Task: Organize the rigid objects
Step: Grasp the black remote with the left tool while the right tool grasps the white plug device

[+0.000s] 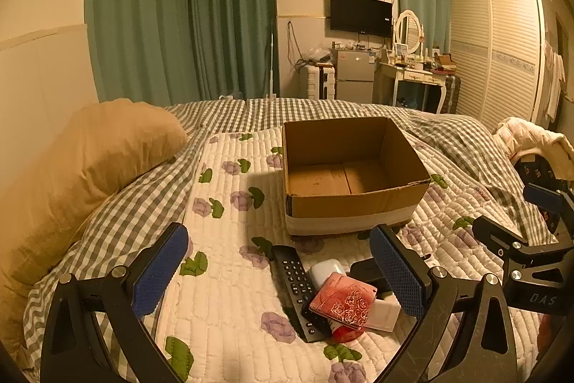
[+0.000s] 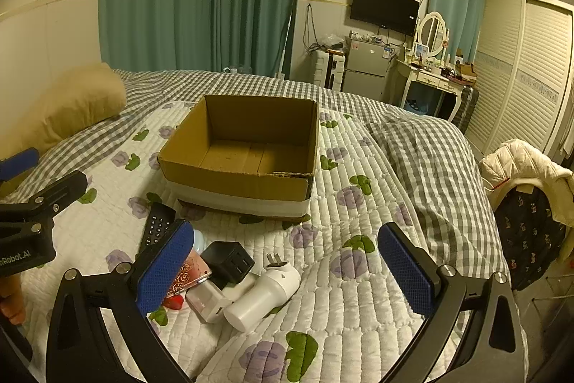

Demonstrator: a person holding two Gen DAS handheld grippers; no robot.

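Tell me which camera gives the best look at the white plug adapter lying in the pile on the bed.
The right wrist view. There the white plug adapter lies unobstructed, prongs pointing toward the cardboard box. In the left wrist view the left gripper frames the pile, but its right finger covers where the adapter would be, so it cannot be made out.

Both wrist cams low over the bed (image 1: 229,293), facing the box (image 1: 351,200); left view from its left, right from its right; both share box and the clutter near it.

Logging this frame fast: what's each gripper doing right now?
Left gripper: open, holding nothing.
Right gripper: open, holding nothing.
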